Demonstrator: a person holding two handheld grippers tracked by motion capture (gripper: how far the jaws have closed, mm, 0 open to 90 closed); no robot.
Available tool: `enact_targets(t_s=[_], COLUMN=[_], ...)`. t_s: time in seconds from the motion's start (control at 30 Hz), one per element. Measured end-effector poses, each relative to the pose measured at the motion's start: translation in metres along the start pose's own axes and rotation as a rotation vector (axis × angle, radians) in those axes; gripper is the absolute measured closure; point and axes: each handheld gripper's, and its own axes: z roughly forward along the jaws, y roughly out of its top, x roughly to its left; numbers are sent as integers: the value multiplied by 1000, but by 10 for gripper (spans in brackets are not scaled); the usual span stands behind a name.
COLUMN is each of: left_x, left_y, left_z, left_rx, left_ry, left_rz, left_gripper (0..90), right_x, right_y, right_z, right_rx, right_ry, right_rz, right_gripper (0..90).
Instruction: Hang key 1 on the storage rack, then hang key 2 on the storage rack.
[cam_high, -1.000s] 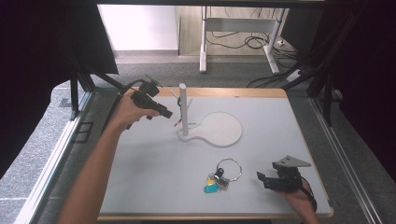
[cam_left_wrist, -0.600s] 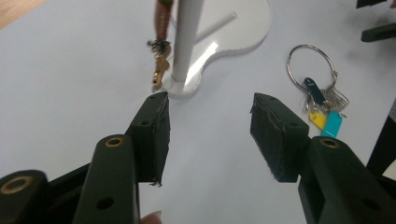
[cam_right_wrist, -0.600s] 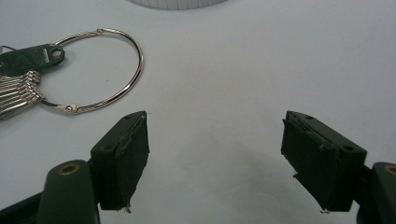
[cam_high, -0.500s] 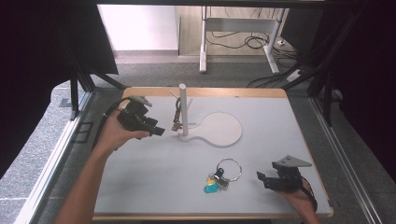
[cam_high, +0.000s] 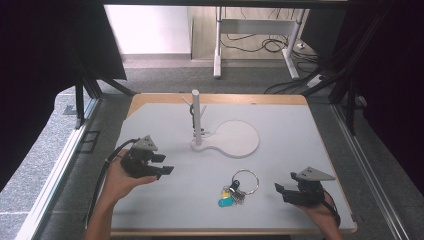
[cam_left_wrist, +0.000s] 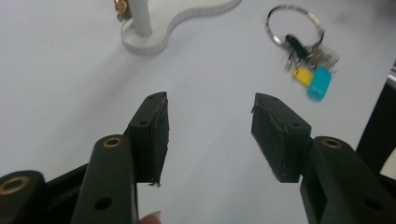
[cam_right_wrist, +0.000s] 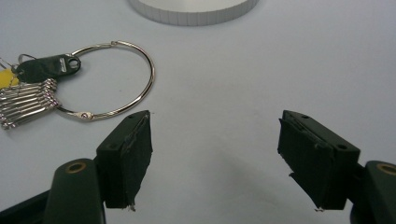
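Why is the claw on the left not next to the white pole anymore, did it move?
Yes. The left claw moved away from the white upright post, toward the table's near edge, its jaws opening and empty.

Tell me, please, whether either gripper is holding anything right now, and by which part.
Nothing is held. The left gripper and the right gripper both stand open over bare table; the key ring lies untouched between them.
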Motion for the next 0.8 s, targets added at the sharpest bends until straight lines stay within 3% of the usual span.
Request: enact_targets(t_s=[0.2, 0.3, 0.4, 0.57, 0.67, 0.8], left_x=[-5, -1, 3, 0, -3, -4], left_y=[-28, -34, -36, -43, -44, -44], left_z=[12, 13, 7, 5, 5, 9], left_rx=[21, 30, 4, -8, 0, 17], left_ry=[-26, -24, -25, -34, -40, -43], left_rz=[-13, -34, -44, -60, -48, -47], left_gripper=[473, 473, 476, 468, 462, 462], right_x=[1, 1, 1, 0, 1, 6], right_y=[2, 5, 12, 40, 60, 80], right_z=[-2, -3, -4, -10, -13, -9], right_rx=[-1, -1, 3, 40, 71, 147], right_ry=[8, 16, 27, 55, 104, 119], right_rz=[-3, -2, -8, -44, -79, -141], right_gripper=[299, 329, 370, 428, 448, 469])
